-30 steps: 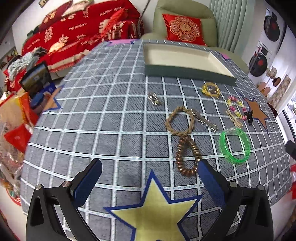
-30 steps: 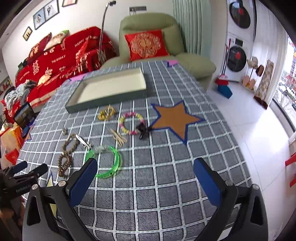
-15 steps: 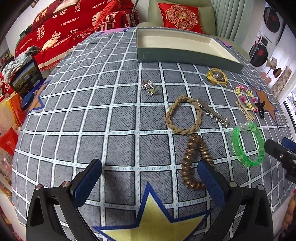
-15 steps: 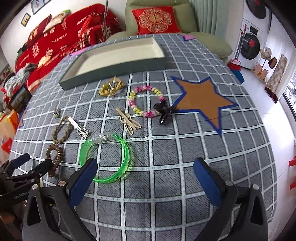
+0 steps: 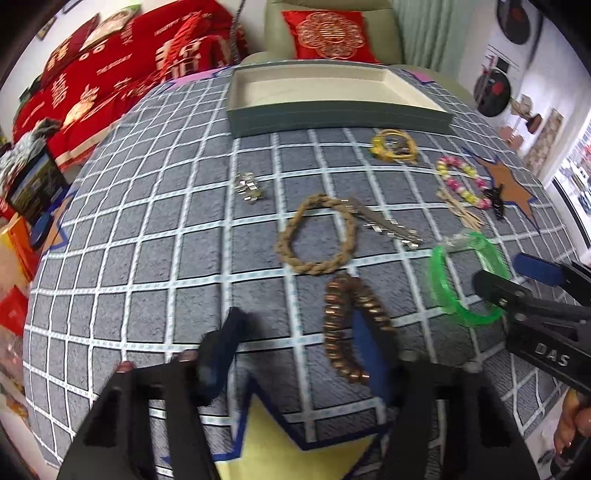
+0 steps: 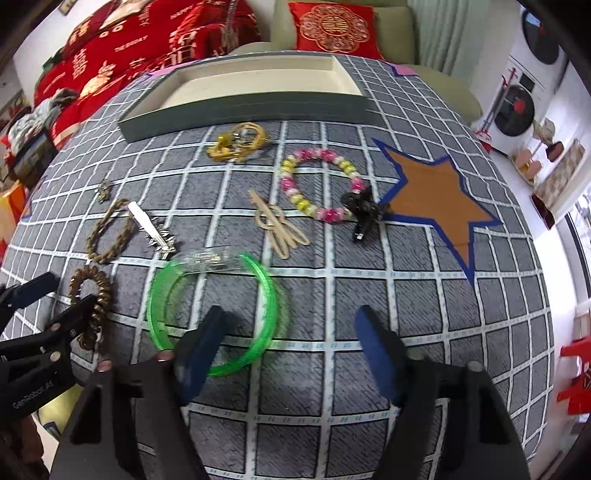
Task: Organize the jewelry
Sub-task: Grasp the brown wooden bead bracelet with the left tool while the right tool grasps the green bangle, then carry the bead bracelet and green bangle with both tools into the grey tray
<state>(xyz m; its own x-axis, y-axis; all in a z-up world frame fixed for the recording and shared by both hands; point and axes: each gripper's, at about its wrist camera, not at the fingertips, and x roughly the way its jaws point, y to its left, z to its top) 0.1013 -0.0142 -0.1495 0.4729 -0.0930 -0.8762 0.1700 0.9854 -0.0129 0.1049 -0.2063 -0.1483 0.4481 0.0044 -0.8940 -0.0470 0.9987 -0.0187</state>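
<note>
Jewelry lies on a grey checked tablecloth in front of a long grey-green tray (image 5: 332, 114) (image 6: 258, 103). My left gripper (image 5: 295, 339) is open and low over the cloth; its right finger sits against a brown bead bracelet (image 5: 343, 325) (image 6: 92, 295). My right gripper (image 6: 291, 339) is open; its left finger lies inside a green bangle (image 6: 214, 306) (image 5: 461, 277). Farther off lie a braided rope bracelet (image 5: 317, 236), a silver hair clip (image 5: 388, 225), a small silver piece (image 5: 249, 188), a yellow bracelet (image 5: 393, 146), a pink and yellow bead bracelet (image 6: 317, 184), a beige clip (image 6: 280, 225) and a black claw clip (image 6: 364, 210).
A brown star (image 6: 436, 199) is on the cloth at the right and a yellow star (image 5: 277, 443) under my left gripper. A green armchair with a red cushion (image 6: 332, 26) and a red-covered sofa (image 5: 110, 74) stand behind the table. The table's edge falls away on the right.
Both grippers have moved forward and down toward the cloth and their jaws have narrowed. The left one has reached the brown bead bracelet, the right one the green bangle.
</note>
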